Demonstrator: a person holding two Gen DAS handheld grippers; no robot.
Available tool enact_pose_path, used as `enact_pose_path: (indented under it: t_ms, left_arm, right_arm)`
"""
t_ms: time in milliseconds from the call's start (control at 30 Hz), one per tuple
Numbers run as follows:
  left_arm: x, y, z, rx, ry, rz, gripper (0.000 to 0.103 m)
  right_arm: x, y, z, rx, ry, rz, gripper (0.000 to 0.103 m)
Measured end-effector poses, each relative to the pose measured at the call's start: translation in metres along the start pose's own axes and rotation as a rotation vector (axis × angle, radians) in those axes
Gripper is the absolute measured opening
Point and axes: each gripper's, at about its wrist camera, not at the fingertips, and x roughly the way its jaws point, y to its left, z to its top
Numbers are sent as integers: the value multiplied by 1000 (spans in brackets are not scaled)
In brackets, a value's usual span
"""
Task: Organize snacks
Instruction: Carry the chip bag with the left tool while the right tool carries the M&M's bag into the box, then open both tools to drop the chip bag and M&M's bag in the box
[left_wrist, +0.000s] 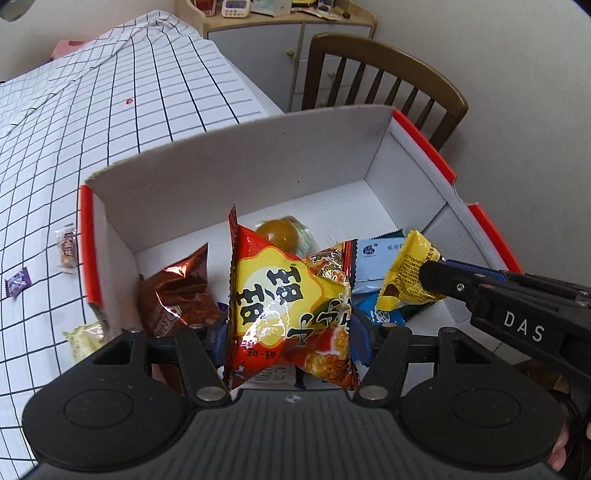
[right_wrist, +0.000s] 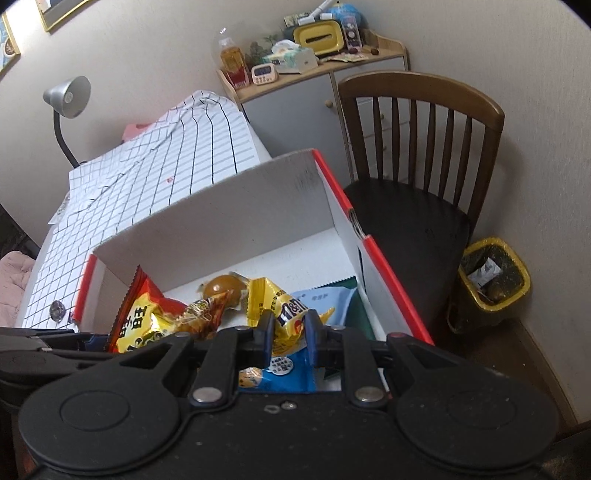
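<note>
A white cardboard box with red edges (left_wrist: 258, 147) (right_wrist: 221, 206) stands on the table. My left gripper (left_wrist: 290, 332) is shut on a red and yellow snack bag (left_wrist: 280, 295) (right_wrist: 147, 325), which it holds upright over the box's near side. My right gripper (right_wrist: 290, 332) (left_wrist: 434, 277) is shut on a yellow M&M's bag (right_wrist: 284, 314) (left_wrist: 406, 273) over the right part of the box. On the box floor lie a brown foil bag (left_wrist: 173, 295), an amber jelly cup (left_wrist: 280, 232) (right_wrist: 221, 284) and blue-and-white packets (left_wrist: 373, 258) (right_wrist: 325, 299).
The checked tablecloth (left_wrist: 110, 110) carries a purple candy (left_wrist: 16, 282), a small wrapped snack (left_wrist: 66, 251) and a pale packet (left_wrist: 86, 338) left of the box. A wooden chair (right_wrist: 421, 155), a yellow bin (right_wrist: 491, 284) and a cluttered cabinet (right_wrist: 295, 92) stand behind and to the right.
</note>
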Motion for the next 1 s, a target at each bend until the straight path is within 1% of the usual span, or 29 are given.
enact_pose_path:
  t_ms: [200,467,533,767,1000]
  left_arm:
    - [8,-5,-4,9,6,6,63]
    - [9,-4,-8,-6,10,-6,66]
    - [6,-4,-9,-10,8,-10,67]
    - [-11,-3,-15,-13,-34,-10,67]
    - [-41,0,-22,-25,-92,-18,67]
  right_arm:
    - [4,-1,-2,-13,20,9,21]
    - [-2,-2,-3,-22,14,27,25]
    - [-4,-1,-3,-26,13,32,29]
    - [-17,0,-5,-21,-1,48,37]
    - [-36,6,-7,-34,-32,72,47]
